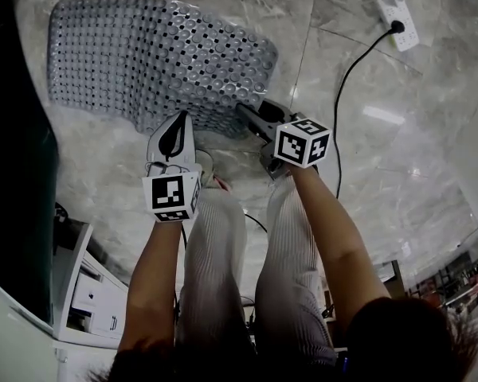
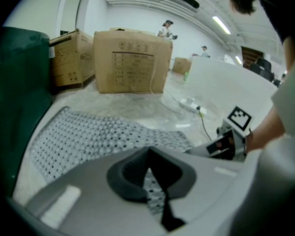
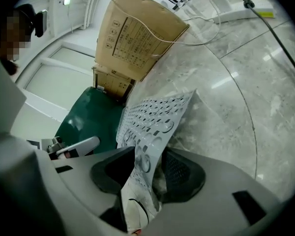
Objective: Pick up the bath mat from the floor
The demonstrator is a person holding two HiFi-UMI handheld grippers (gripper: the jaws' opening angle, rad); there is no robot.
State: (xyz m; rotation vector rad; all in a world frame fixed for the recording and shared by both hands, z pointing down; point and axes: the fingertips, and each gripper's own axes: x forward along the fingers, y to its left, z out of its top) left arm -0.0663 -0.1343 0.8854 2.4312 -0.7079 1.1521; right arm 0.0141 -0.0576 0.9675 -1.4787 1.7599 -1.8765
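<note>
The grey bath mat [image 1: 151, 54], studded with round suction cups, lies mostly flat on the marble floor. My left gripper [image 1: 178, 126] meets the mat's near edge. In the left gripper view its jaws [image 2: 155, 195] stand nearly together with a strip of mat [image 2: 88, 136] pinched between them. My right gripper [image 1: 251, 114] is at the mat's near right corner. In the right gripper view the mat [image 3: 152, 117] rises as a curled sheet between the jaws [image 3: 142, 181], which stand apart with a dark gap beside the right pad.
A white power strip [image 1: 392, 2] with a black cable [image 1: 342, 86] lies on the floor to the right. Cardboard boxes [image 2: 130, 60] stand beyond the mat. A dark green object [image 1: 16, 173] borders the left side, with a white drawer unit [image 1: 80, 293] below it.
</note>
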